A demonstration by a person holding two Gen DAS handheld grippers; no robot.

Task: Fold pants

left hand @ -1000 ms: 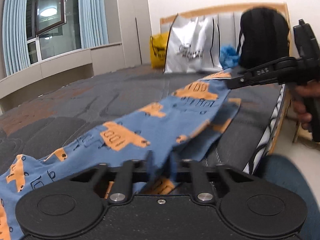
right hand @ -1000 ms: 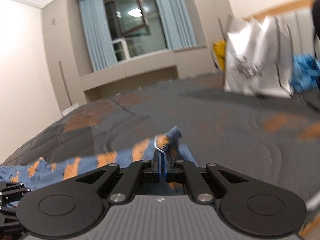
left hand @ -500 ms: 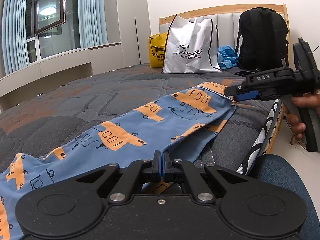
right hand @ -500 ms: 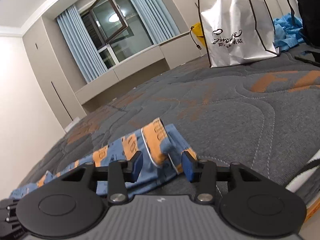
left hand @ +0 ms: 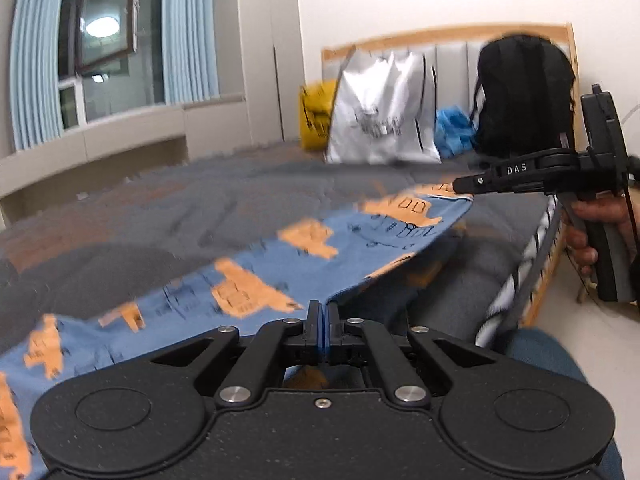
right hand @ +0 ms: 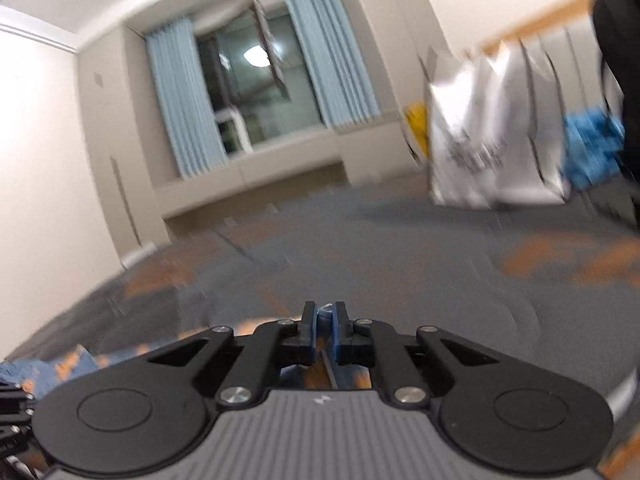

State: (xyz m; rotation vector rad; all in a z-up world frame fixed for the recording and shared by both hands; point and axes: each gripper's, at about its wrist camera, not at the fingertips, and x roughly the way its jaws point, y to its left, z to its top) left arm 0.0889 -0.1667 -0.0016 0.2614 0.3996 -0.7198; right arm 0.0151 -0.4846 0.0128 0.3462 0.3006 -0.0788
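Pants [left hand: 280, 264], blue with orange prints, stretch across the grey bed [left hand: 160, 216], lifted along one edge. Left gripper [left hand: 322, 320] is clenched on their near edge, and right gripper [right hand: 325, 320] pinches a blue corner of them. Behind stand a white bag [left hand: 380, 112] and a black backpack [left hand: 524, 92] by the headboard.

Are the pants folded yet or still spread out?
Still spread out: the pants stretch lengthwise across the bed, pinched between the left gripper and right gripper.
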